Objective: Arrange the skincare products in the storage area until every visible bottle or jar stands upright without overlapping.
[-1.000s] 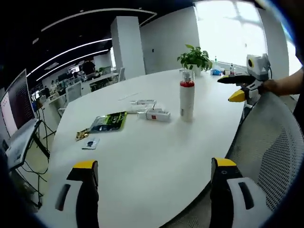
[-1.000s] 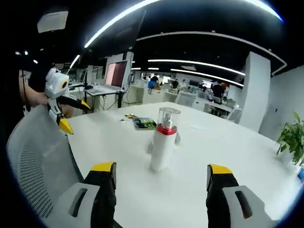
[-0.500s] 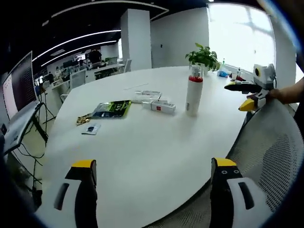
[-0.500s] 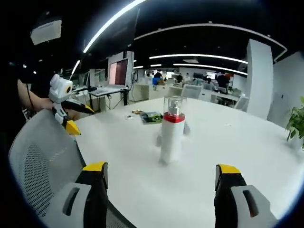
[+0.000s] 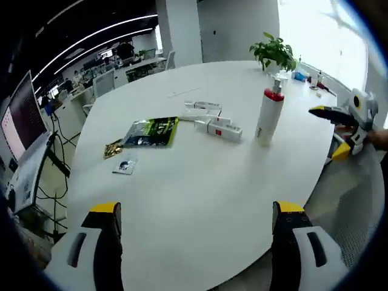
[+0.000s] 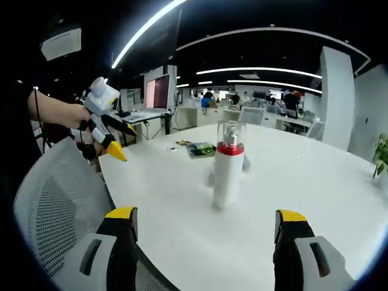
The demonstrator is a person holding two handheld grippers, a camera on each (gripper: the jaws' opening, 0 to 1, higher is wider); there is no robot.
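- L tongs point(image 5: 193, 242): jaws wide apart, nothing between them, held over the near edge of the tabletop point(image 5: 182, 182). All products lie well ahead of the tips.
- R tongs point(image 6: 206, 245): jaws also wide apart, nothing held. Bottle point(image 6: 228, 165) stands upright straight ahead, centred between the jaw lines but well short of the tips.
- In the left gripper view the bottle point(image 5: 268, 117) is ahead-right of the L tongs, with the R tongs point(image 5: 339, 130) off to its right, near the tabletop rim.
- Risk 1: bottle is tall and narrow w/ a clear cap, so prob. top-heavy. A high or off-centre contact from either jaw could tip it; it's the one item already upright.
- Risk 2: flat box point(image 5: 223, 129) lies on its side just left of the bottle from the L tongs, a smaller box point(image 5: 203, 107) beyond it. Reaching for the box from the bottle side could sweep the bottle over.
- Risk 3: box lies low on the tabletop; jaws coming in steep may scrape or skid it away instead of gripping.
- Risk 4: both tongs converging on the same cluster could clash, esp. w/ fisheye distortion hiding true gaps.
- Green packet point(image 5: 151, 131) and small sachet point(image 5: 124, 165) sit ahead-left of the L tongs, apart from the boxes. Thin and flat, so hard to pinch; dragging could slide them toward the rim. Can't tell if they count as targets.
- Mesh chair point(image 6: 54, 200) sits close at left of the R tongs; an elbow or jaw could snag it on the way in.
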